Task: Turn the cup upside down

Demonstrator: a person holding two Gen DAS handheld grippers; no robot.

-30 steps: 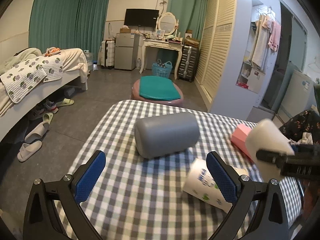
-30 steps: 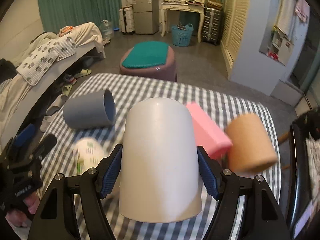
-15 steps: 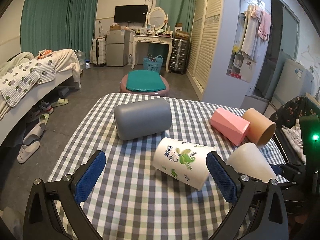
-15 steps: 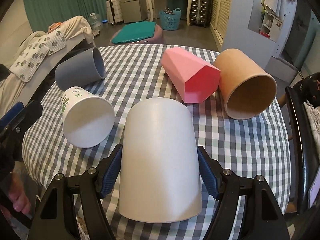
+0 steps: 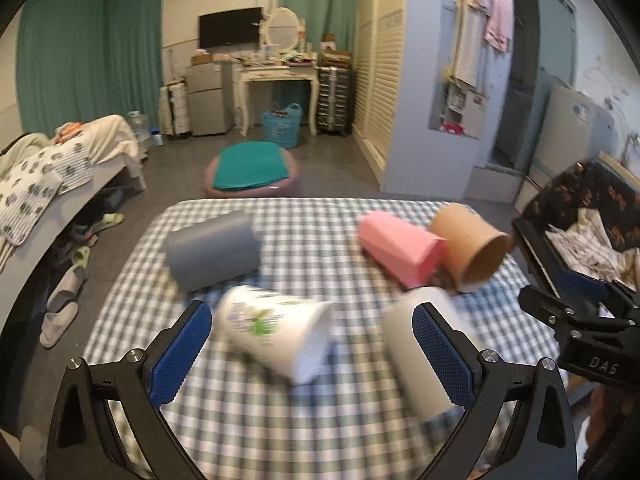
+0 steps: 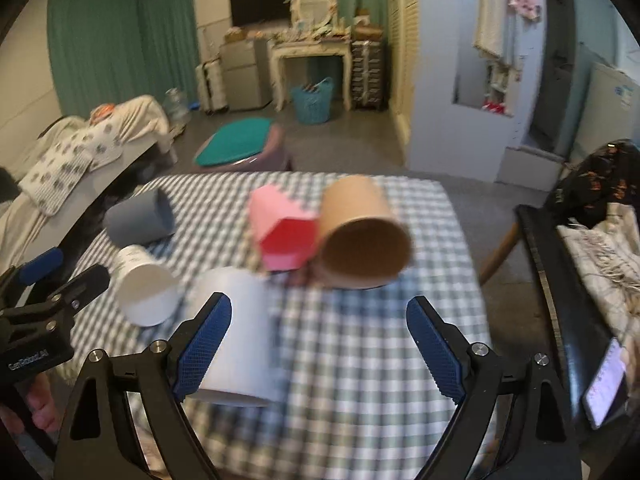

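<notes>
A plain white cup (image 6: 240,332) stands upside down on the checked table (image 6: 360,360), by my right gripper's left finger; it also shows in the left wrist view (image 5: 416,348). My right gripper (image 6: 319,346) is open and empty, off the cup. My left gripper (image 5: 312,354) is open and empty above the table's near edge. A white printed cup (image 5: 276,332) lies on its side between the left gripper's fingers, farther off. A grey cup (image 5: 214,254), a pink cup (image 5: 400,248) and a brown cup (image 5: 468,252) lie on their sides.
The checked table (image 5: 320,420) ends close in front of both grippers. A dark chair (image 6: 560,280) with clothes stands at the right. A bed (image 5: 48,176) is at the left, a green-topped stool (image 5: 250,172) beyond the table. A phone (image 6: 604,384) shows at the lower right.
My right gripper has opened and let go of the plain white cup, which now stands on the table. The right gripper has drawn back and to the right. The left gripper has shifted slightly.
</notes>
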